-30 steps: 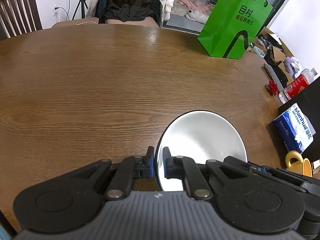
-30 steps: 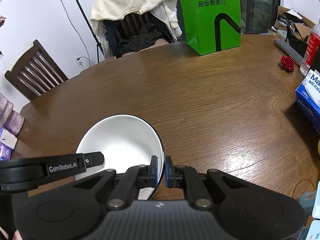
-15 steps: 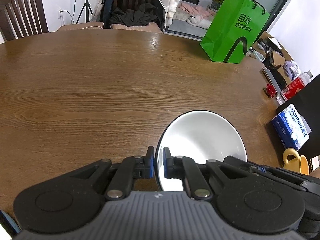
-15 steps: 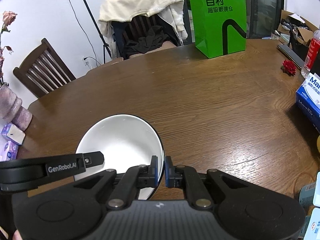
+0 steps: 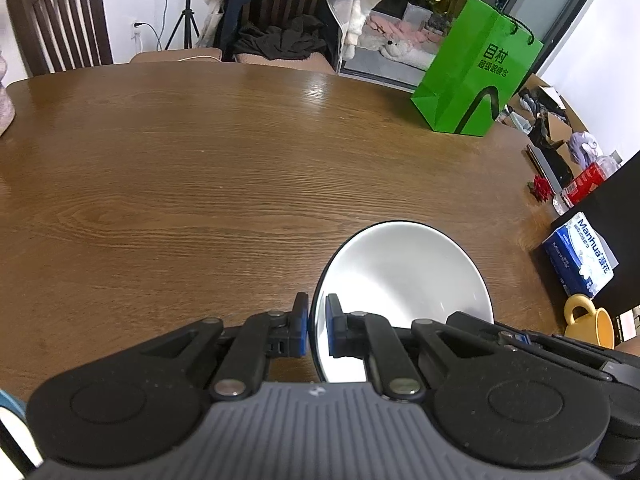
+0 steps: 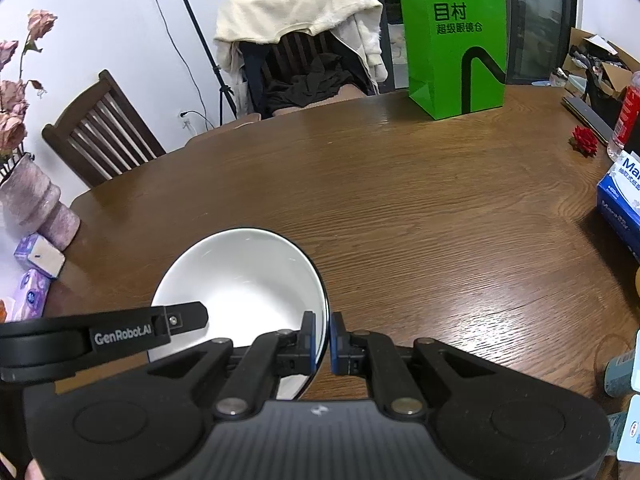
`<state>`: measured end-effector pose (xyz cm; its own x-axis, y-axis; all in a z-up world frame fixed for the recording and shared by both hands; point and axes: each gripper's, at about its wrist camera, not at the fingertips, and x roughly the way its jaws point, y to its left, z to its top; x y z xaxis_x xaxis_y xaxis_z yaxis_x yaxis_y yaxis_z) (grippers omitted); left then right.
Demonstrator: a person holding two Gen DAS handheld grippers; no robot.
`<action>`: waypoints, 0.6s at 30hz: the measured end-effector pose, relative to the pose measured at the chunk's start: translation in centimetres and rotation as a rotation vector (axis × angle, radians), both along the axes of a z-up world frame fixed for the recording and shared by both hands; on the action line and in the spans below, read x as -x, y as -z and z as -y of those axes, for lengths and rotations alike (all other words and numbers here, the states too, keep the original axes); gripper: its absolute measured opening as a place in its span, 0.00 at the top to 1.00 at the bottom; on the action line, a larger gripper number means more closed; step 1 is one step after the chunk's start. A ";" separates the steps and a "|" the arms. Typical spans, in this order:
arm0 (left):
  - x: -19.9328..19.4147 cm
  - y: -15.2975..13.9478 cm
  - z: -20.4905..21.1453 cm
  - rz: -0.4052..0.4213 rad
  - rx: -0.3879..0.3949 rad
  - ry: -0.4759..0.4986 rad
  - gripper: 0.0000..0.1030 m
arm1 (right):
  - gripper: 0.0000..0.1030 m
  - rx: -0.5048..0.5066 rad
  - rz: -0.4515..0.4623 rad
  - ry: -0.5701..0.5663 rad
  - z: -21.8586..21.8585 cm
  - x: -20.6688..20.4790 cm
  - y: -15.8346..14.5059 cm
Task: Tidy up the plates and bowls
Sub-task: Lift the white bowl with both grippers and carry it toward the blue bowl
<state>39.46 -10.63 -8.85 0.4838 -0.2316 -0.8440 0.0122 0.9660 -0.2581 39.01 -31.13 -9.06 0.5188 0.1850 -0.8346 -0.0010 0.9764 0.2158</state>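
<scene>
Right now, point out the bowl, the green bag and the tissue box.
bowl (image 5: 404, 276): left wrist view, white inner wall.
green bag (image 6: 454, 44): right wrist view, printed front face.
tissue box (image 5: 580, 254): left wrist view, blue top face.

The right tongs (image 6: 321, 338) pinch the near right rim of a white bowl (image 6: 244, 276) over the wooden worktop (image 6: 420, 208); the left tongs (image 6: 176, 322) reach across its left side.

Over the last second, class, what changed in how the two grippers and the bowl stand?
Both views tilted up: the green bag and chairs sit lower in frame. The left gripper and right gripper stay clamped on opposite rims of the white bowl.
</scene>
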 end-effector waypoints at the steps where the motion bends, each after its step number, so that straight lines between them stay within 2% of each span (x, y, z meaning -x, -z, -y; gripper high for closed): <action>1: 0.1 -0.1 -0.2 0.000 0.000 -0.003 0.91 | 0.93 0.000 0.002 -0.003 -0.3 0.1 -0.1; 18: 3.4 -1.5 -5.1 0.013 0.003 -0.059 0.91 | 0.93 -0.007 0.015 -0.057 -4.8 2.4 -1.6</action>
